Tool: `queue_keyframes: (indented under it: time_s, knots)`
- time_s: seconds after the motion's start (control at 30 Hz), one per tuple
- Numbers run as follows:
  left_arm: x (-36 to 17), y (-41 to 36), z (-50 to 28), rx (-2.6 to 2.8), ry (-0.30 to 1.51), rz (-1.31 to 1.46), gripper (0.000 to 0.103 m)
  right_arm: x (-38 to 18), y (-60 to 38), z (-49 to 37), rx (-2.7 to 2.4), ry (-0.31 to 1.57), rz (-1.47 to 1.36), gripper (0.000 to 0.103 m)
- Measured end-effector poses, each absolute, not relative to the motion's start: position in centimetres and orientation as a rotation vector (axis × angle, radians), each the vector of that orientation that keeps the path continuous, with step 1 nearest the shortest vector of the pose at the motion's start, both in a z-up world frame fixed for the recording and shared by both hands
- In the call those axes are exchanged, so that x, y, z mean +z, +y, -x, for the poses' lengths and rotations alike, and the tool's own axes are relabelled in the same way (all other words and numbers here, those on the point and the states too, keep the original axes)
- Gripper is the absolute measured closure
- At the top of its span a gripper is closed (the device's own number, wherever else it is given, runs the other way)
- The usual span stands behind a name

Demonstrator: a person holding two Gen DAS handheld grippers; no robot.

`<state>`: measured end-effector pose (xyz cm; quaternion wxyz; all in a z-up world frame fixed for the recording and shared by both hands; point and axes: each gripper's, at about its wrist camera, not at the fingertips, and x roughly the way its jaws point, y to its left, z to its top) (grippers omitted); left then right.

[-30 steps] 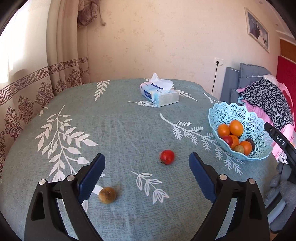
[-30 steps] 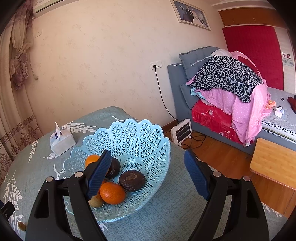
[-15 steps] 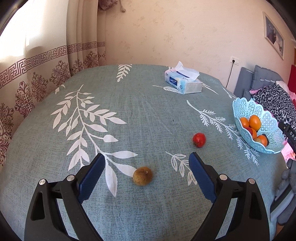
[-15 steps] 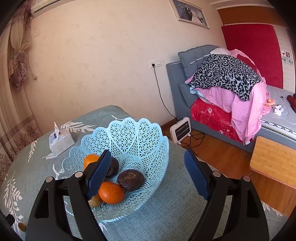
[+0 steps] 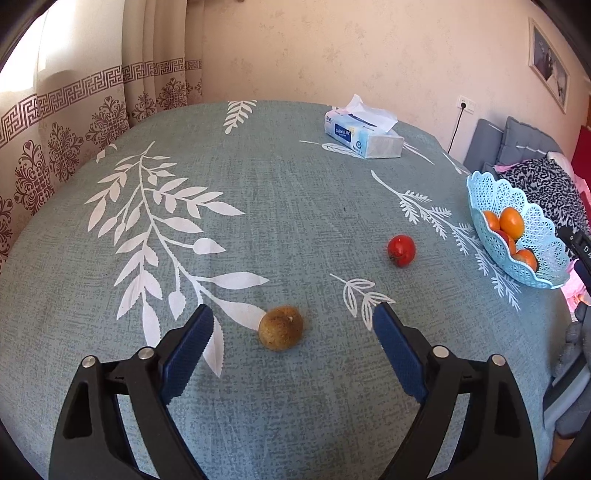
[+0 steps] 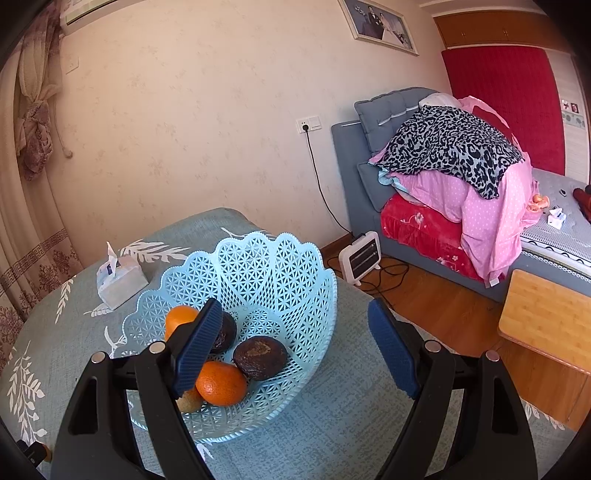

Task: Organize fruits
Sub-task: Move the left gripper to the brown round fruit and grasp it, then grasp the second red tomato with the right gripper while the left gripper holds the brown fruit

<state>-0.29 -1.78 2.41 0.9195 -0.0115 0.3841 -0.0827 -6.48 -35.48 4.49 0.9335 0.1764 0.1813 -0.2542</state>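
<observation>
Sunlight comes through patterned curtains (image 5: 74,122) beside a cream wall (image 6: 192,122) with a framed picture (image 6: 378,24). A grey bed (image 6: 369,177) piled with bedding (image 6: 450,147) stands on a wooden floor (image 6: 443,306), near a small white heater (image 6: 362,258).

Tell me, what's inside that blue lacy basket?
The basket holds oranges, two dark brown fruits and a small brownish one; the right gripper's finger partly covers some.
</observation>
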Motion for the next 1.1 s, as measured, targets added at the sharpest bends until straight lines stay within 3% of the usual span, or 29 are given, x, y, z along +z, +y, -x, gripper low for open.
queue_keyframes:
  time_s: [0.23,0.3,0.67,1.1]
  knots:
    - [1.2,-1.2,-1.0,-0.137,0.865,0.056,0.071,4.6,-35.4,6.5,-0.515,0.368,-0.357,0.020]
    - [1.2,-1.1,-0.8,-0.135,0.859,0.055,0.077,4.7,-35.2,6.6,-0.513,0.361,-0.349,0.020]
    - [2.6,-0.7,0.6,-0.098,0.758,0.061,0.077,6.1,-31.9,6.7,-0.450,0.322,-0.210,0.020]
    - [2.2,0.7,0.3,-0.099,0.778,0.145,0.077,4.4,-19.2,-2.4,0.161,0.683,-0.085,0.022]
